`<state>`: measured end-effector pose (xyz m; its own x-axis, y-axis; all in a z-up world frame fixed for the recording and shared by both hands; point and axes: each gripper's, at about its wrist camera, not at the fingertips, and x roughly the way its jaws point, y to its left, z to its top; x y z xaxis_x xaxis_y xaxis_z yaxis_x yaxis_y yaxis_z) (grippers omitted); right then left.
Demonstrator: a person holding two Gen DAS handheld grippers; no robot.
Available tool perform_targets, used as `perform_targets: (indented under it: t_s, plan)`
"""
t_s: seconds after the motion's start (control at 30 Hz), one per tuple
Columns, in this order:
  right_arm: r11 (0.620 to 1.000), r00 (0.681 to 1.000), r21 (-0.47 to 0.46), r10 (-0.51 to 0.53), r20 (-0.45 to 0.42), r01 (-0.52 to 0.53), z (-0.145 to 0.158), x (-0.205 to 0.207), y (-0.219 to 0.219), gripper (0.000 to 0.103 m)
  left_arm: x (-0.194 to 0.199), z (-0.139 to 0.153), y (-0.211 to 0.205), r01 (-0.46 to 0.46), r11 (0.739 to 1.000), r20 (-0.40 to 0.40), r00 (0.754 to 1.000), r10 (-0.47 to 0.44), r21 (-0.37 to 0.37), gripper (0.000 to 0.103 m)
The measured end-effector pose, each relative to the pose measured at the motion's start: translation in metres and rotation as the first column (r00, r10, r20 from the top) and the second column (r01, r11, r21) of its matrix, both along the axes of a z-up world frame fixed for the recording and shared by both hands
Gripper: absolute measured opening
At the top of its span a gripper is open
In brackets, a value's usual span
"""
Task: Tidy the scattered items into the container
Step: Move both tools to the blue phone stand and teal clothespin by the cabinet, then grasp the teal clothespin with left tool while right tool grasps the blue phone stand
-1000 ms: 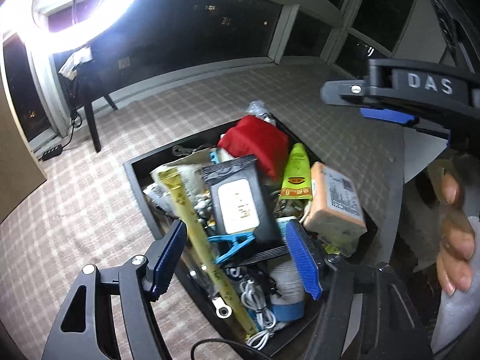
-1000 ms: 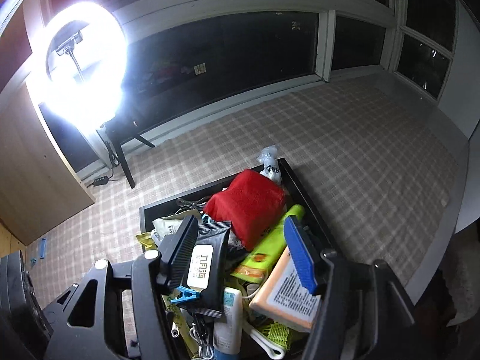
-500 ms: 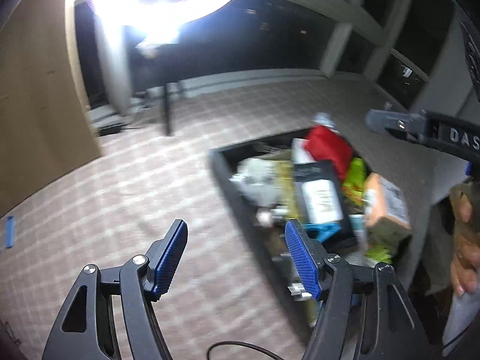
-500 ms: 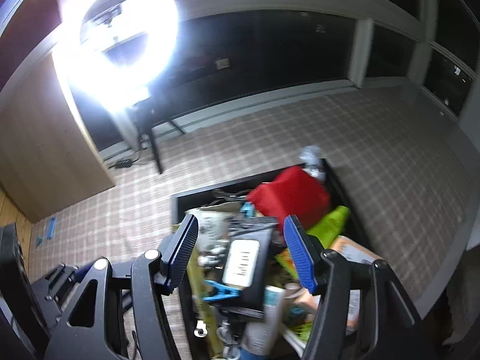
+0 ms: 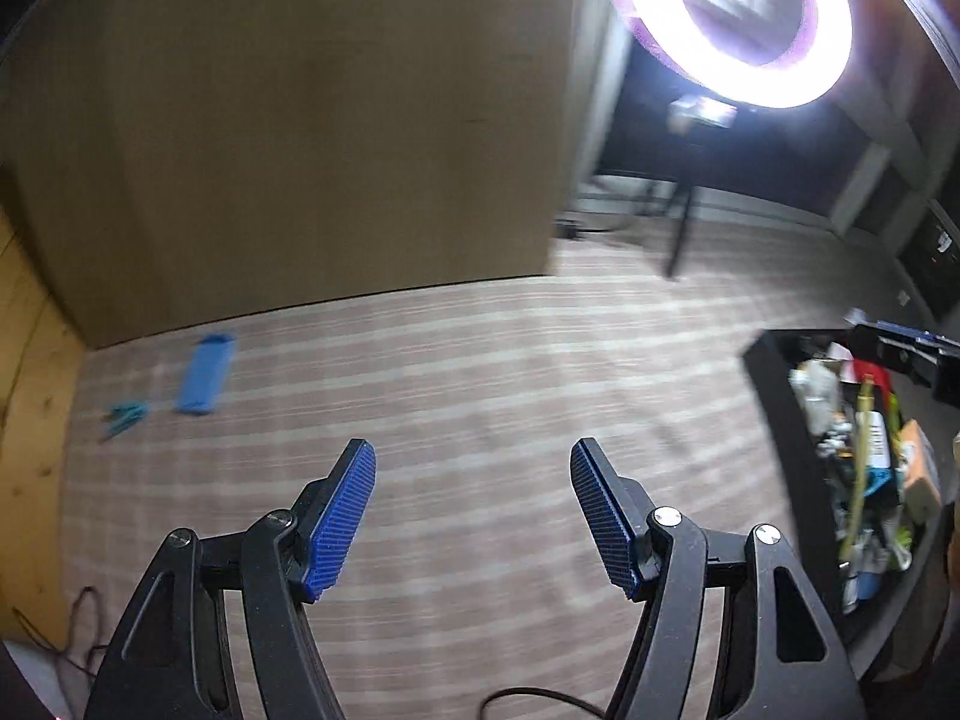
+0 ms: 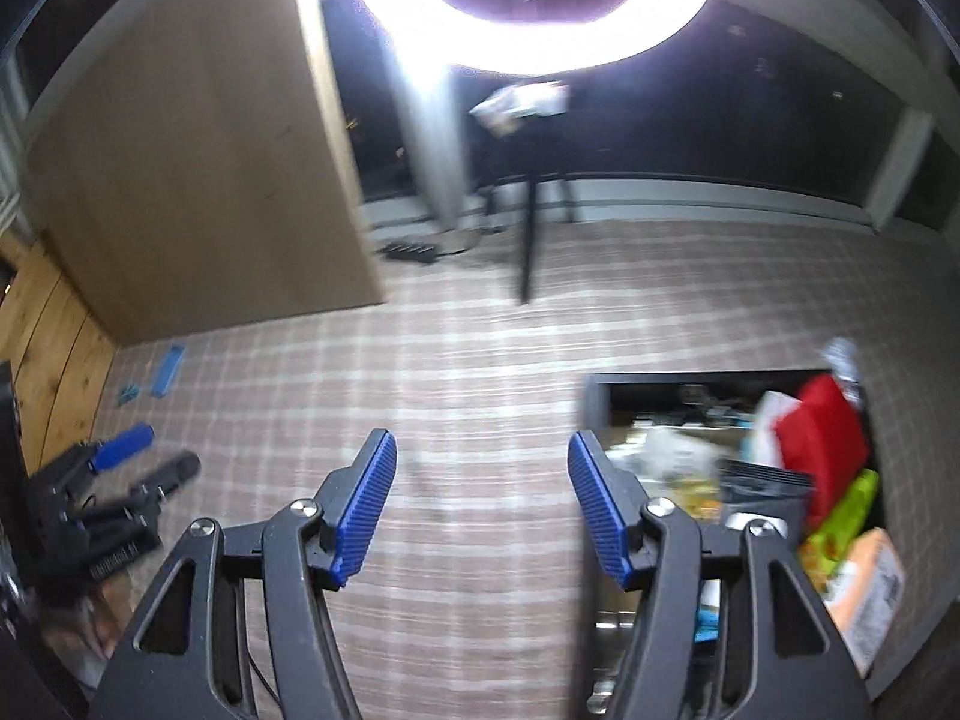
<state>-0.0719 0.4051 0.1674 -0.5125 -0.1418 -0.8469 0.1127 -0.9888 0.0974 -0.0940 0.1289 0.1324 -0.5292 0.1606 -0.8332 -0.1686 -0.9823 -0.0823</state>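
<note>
A black container (image 5: 774,396) stuffed with items sits at the right of the checked cloth; it also shows in the right wrist view (image 6: 594,402), with a red pouch (image 6: 822,444) and green tube (image 6: 846,510) inside. A blue flat item (image 5: 204,375) and a small teal clip (image 5: 123,414) lie far left on the cloth, also in the right wrist view: item (image 6: 167,369), clip (image 6: 128,394). My left gripper (image 5: 473,510) is open and empty over bare cloth. My right gripper (image 6: 482,507) is open and empty, just left of the container.
A brown board (image 5: 300,138) stands behind the cloth. A ring light (image 5: 738,24) on a tripod (image 6: 528,240) glares at the back. A wooden surface (image 5: 24,420) borders the left. The left gripper (image 6: 114,480) shows low left in the right wrist view.
Both grippers have swung left, away from above the container. The container has moved to the right edge of both views, and the blue item and clip have come into view.
</note>
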Motion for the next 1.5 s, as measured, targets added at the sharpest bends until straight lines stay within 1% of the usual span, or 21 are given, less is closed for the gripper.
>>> perform_targets:
  t_s: [0.1, 0.23, 0.3, 0.43, 0.53, 0.6, 0.7, 0.73, 0.8, 0.9, 1.03, 1.17, 1.27, 1.5]
  plan:
    - [0.998, 0.997, -0.013, 0.059, 0.040, -0.058, -0.011, -0.010, -0.048, 0.059, -0.004, -0.004, -0.044, -0.003, 0.999, -0.015, 1.000, 0.003, -0.041, 0.066]
    - [0.990, 0.988, -0.031, 0.138, 0.071, -0.136, -0.022, -0.022, -0.115, 0.059, -0.008, -0.010, -0.097, -0.018, 0.986, -0.056, 0.998, 0.009, -0.163, 0.066]
    - [0.985, 0.982, -0.027, 0.174, 0.076, -0.172, -0.026, -0.029, -0.153, 0.059, -0.011, -0.013, -0.122, -0.007, 0.983, -0.040, 0.999, -0.001, -0.183, 0.067]
    - [0.974, 0.968, -0.048, 0.225, 0.108, -0.221, -0.036, -0.043, -0.223, 0.059, -0.024, -0.020, -0.164, 0.033, 0.979, 0.008, 0.999, -0.032, -0.199, 0.067]
    - [0.970, 0.962, -0.045, 0.243, 0.121, -0.239, -0.046, -0.057, -0.274, 0.059, -0.039, -0.026, -0.184, 0.059, 0.978, 0.032, 0.998, -0.053, -0.202, 0.068]
    - [0.966, 0.952, -0.064, 0.259, 0.160, -0.252, -0.058, -0.068, -0.302, 0.059, -0.046, -0.033, -0.198, 0.067, 0.977, 0.048, 0.997, -0.058, -0.200, 0.072]
    - [0.969, 0.944, -0.067, 0.249, 0.219, -0.240, -0.082, -0.086, -0.338, 0.059, -0.065, -0.048, -0.216, 0.052, 0.983, 0.073, 0.997, -0.039, -0.175, 0.072]
    - [0.970, 0.939, -0.081, 0.243, 0.243, -0.230, -0.092, -0.094, -0.350, 0.059, -0.068, -0.053, -0.222, 0.046, 0.985, 0.080, 0.996, -0.033, -0.165, 0.072]
    - [0.973, 0.934, -0.098, 0.229, 0.276, -0.210, -0.104, -0.104, -0.364, 0.059, -0.076, -0.062, -0.225, 0.058, 0.985, 0.086, 0.995, -0.045, -0.160, 0.072]
    - [0.980, 0.931, -0.101, 0.196, 0.308, -0.173, -0.122, -0.123, -0.383, 0.059, -0.087, -0.080, -0.222, 0.097, 0.977, 0.099, 0.992, -0.079, -0.192, 0.072]
    - [0.985, 0.931, -0.056, 0.173, 0.320, -0.164, -0.139, -0.136, -0.398, 0.059, -0.099, -0.101, -0.220, 0.125, 0.969, 0.132, 0.986, -0.099, -0.211, 0.072]
    - [0.988, 0.921, -0.079, 0.154, 0.358, -0.134, -0.156, -0.142, -0.404, 0.059, -0.104, -0.108, -0.221, 0.125, 0.968, 0.133, 0.986, -0.097, -0.220, 0.072]
    - [0.989, 0.923, -0.063, 0.145, 0.356, -0.131, -0.161, -0.143, -0.410, 0.059, -0.106, -0.112, -0.223, 0.129, 0.963, 0.128, 0.987, -0.101, -0.236, 0.072]
    - [0.989, 0.923, -0.021, 0.142, 0.357, -0.144, -0.169, -0.149, -0.429, 0.059, -0.109, -0.128, -0.229, 0.128, 0.965, 0.164, 0.982, -0.091, -0.230, 0.072]
